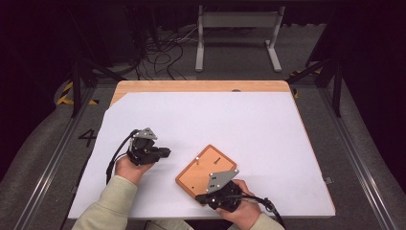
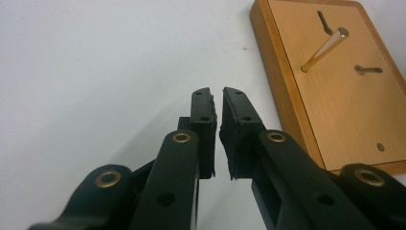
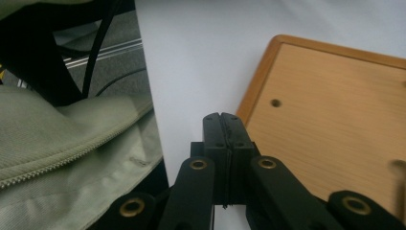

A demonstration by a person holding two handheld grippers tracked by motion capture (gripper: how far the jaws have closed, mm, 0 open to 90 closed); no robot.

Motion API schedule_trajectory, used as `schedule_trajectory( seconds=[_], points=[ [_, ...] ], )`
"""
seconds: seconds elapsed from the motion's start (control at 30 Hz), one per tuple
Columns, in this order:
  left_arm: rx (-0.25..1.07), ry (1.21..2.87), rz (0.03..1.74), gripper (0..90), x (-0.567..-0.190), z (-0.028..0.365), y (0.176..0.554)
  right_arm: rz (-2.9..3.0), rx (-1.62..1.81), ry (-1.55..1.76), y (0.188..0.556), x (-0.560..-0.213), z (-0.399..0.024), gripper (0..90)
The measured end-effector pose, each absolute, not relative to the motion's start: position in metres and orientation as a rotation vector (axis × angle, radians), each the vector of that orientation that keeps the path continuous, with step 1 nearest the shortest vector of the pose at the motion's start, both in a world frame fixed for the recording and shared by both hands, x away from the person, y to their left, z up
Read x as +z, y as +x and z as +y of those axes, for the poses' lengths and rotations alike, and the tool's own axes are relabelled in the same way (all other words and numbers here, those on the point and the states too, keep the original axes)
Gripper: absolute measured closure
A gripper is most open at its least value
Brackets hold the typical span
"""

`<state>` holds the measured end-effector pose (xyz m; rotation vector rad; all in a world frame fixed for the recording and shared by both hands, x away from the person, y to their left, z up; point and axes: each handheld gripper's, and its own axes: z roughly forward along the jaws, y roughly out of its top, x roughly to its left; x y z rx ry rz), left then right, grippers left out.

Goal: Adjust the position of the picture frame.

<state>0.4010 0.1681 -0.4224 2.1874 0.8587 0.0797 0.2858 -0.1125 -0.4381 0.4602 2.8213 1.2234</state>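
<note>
White table paper [image 1: 201, 120] bears an unlabelled wooden pegboard [image 1: 207, 170]; left gripper [image 2: 216, 103] slightly parted and empty, right gripper [image 3: 223, 125] closed on nothing.

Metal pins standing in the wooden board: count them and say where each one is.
1: a brass pin stands in the wooden board near its far end, beside a dark slot. The right gripper covers the board's near corner, so another may be hidden.

One wooden board [image 1: 206, 173], one upright peg [image 2: 324, 49]

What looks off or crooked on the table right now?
The wooden board lies askew on the white sheet, corners turned to the table's edges. One brass peg stands in it; other holes sit empty. The left gripper's pads look chipped and ragged at their edges.
</note>
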Motion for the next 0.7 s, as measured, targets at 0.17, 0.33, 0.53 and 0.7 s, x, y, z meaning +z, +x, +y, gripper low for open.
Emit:
schedule_trajectory(
  seconds=[0.17,0.33,0.53,0.7],
  points=[
    [0.087,2.196,0.845,82.8,-0.423,0.167,0.402,2.838,1.182,0.426,0.281,-0.445,-0.101,90.0],
    [0.081,2.194,0.846,82.5,-0.423,0.168,0.402,2.843,1.156,0.429,0.279,-0.446,-0.099,90.0],
    [0.075,2.183,0.857,82.4,-0.422,0.168,0.401,2.803,1.076,0.459,0.283,-0.443,-0.107,90.0],
    [0.071,2.187,0.849,81.8,-0.423,0.168,0.402,2.756,1.007,0.542,0.295,-0.443,-0.126,90.0]
  ],
)
